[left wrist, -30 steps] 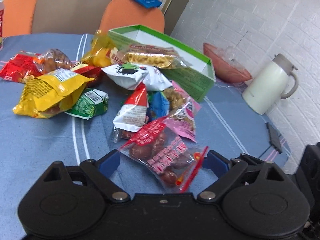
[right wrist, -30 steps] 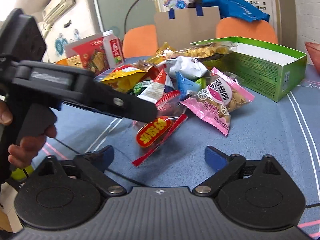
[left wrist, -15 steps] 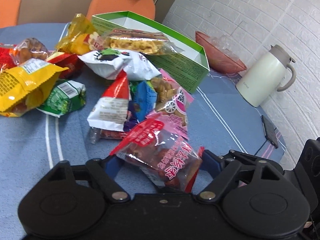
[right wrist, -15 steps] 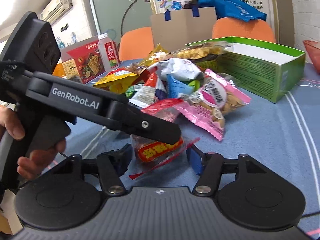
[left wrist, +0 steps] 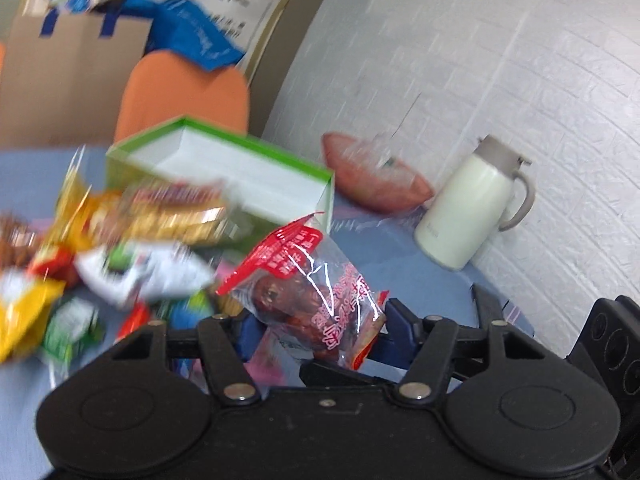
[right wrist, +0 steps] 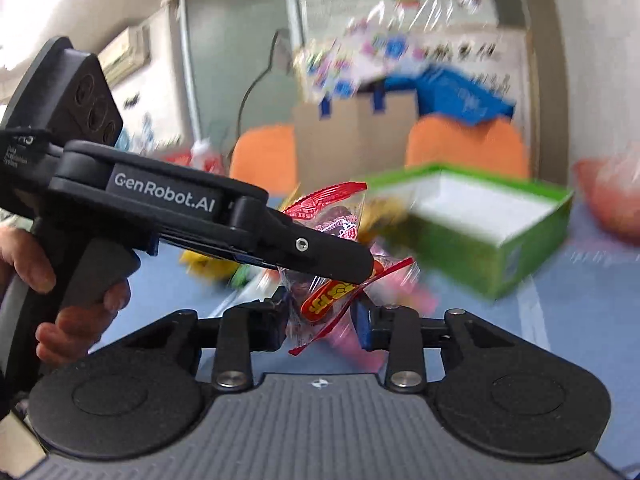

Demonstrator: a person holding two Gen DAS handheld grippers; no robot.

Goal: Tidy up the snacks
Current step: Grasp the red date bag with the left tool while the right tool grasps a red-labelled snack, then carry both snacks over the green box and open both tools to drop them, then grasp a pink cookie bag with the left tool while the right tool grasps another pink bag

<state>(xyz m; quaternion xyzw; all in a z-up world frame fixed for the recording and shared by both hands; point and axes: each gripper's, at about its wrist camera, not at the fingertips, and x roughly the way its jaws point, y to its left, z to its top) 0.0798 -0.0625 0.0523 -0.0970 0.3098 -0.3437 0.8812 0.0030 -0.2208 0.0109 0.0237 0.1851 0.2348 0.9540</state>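
A clear bag of red dates with a red top (left wrist: 316, 292) is held up off the blue table by both grippers. My left gripper (left wrist: 320, 326) is shut on its lower part. My right gripper (right wrist: 322, 316) is shut on its red-and-yellow end (right wrist: 328, 300); the left gripper's body (right wrist: 224, 220) crosses in front in the right wrist view. The open green box (left wrist: 240, 172) stands behind, also in the right wrist view (right wrist: 500, 232). A blurred pile of snack bags (left wrist: 120, 248) lies to the left of the box.
A cream thermos jug (left wrist: 472, 212) and a reddish bowl (left wrist: 376, 176) stand by the white brick wall at the right. Orange chairs (right wrist: 464, 144) and a cardboard box (right wrist: 360, 136) are behind the table. A phone (left wrist: 486, 300) lies near the table edge.
Both grippers have closed on the date bag and lifted it off the table. The views tilted upward and blurred with the motion.
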